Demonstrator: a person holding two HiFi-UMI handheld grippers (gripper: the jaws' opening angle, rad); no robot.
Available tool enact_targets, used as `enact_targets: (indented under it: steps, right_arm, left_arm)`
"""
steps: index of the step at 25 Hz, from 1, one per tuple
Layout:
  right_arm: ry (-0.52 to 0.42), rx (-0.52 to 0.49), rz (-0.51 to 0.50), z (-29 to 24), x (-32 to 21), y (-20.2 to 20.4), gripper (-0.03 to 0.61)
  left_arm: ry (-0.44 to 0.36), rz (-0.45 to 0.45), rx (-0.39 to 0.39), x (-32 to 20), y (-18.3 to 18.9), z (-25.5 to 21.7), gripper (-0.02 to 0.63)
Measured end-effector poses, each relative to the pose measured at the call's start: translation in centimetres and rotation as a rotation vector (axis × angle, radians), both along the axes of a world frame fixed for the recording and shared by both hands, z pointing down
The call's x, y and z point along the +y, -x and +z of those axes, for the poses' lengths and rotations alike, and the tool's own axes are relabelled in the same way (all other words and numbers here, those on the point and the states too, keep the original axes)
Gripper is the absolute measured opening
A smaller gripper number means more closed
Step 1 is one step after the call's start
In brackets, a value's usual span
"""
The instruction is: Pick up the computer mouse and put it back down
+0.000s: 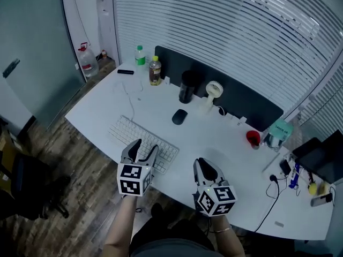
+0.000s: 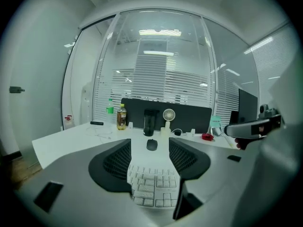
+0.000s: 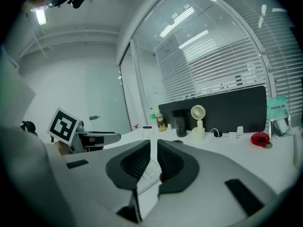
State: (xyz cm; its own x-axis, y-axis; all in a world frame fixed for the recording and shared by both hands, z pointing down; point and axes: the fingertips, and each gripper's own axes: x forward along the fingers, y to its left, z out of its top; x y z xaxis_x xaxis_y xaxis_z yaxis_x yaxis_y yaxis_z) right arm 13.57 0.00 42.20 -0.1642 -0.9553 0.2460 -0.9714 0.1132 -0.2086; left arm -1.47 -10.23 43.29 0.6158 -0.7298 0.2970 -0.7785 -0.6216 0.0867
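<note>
White worktop (image 1: 225, 143) | black computer mouse (image 1: 179, 116) resting beyond white keyboard (image 1: 134, 133), untouched | left gripper (image 1: 146, 146) wide, empty, above keyboard | right gripper (image 1: 205, 167) narrow slit, empty

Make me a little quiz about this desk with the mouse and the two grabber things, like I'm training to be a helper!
1. True or false: the computer mouse lies on the white desk, and no gripper touches it.
2. What does the left gripper hover over, jaws apart? A) the keyboard B) a laptop C) a book
3. Fill in: next to the black cup stands a small white ____.
Key: 1 true. 2 A. 3 fan.
</note>
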Motion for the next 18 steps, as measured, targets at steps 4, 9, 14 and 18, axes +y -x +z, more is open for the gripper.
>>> enact_targets:
  steps: [4, 9, 14, 18]
  right_arm:
    - [0.001, 0.013, 0.054, -0.4, -0.7, -1.1, 0.046]
    - [-0.019, 0.020, 0.118, -1.0, -1.8, -3.3, 0.044]
    - [-0.030, 0.017, 0.156, -0.9, -3.0, -5.3, 0.044]
    - [-0.032, 0.008, 0.171, -0.7, -4.4, -6.5, 0.044]
  left_arm:
    - [0.017, 0.031, -0.007, -1.7, -0.9, 0.4, 0.252]
    - [0.024, 0.075, -0.031, -3.5, -2.8, 0.8, 0.261]
    - [0.024, 0.113, -0.062, -5.0, -5.0, 1.0, 0.268]
    - [0.030, 0.131, -0.080, -6.5, -6.8, 1.3, 0.273]
